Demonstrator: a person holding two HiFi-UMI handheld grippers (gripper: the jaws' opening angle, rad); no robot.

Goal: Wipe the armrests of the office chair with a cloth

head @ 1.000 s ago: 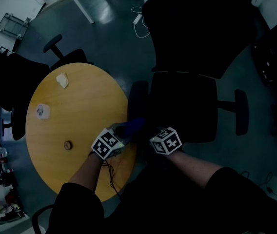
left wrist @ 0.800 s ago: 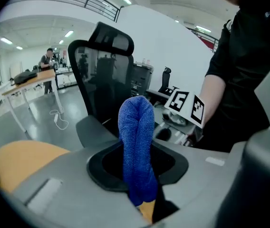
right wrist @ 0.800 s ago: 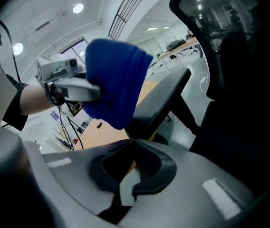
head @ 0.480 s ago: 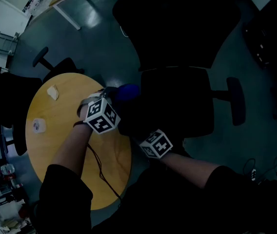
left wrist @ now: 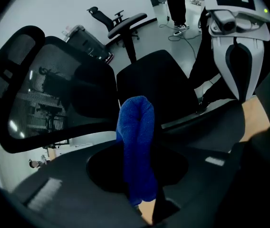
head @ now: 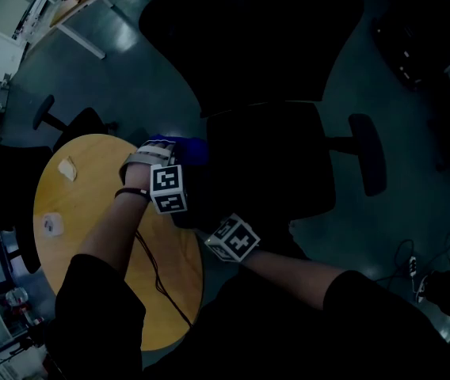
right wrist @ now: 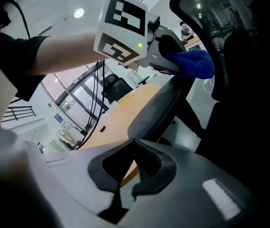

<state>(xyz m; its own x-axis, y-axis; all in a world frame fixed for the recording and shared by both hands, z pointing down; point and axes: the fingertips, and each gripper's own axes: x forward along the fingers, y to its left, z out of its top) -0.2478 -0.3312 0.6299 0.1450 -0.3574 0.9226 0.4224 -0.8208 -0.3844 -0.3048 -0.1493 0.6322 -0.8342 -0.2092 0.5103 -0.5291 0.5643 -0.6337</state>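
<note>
The black office chair (head: 276, 161) fills the middle of the head view. My left gripper (head: 171, 153) is shut on a folded blue cloth (head: 192, 148) and holds it against the chair's left armrest (right wrist: 161, 109). In the left gripper view the cloth (left wrist: 137, 146) hangs folded between the jaws, with the seat (left wrist: 156, 75) and mesh backrest (left wrist: 44, 96) behind it. My right gripper (right wrist: 137, 169) sits low by the front of that armrest, jaws together and holding nothing. Its marker cube (head: 233, 240) shows near the seat's front. The right armrest (head: 368, 165) stands free.
A round wooden table (head: 90, 244) stands close against the chair's left side, with a white scrap (head: 67, 169), a small white object (head: 51, 226) and a black cable (head: 158, 275) on it. Another black chair (head: 70, 121) stands beyond the table, on dark floor (head: 154, 70).
My left gripper has carried the blue cloth from the front end of the left armrest back along it toward the backrest. The right gripper has stayed near the seat's front.
</note>
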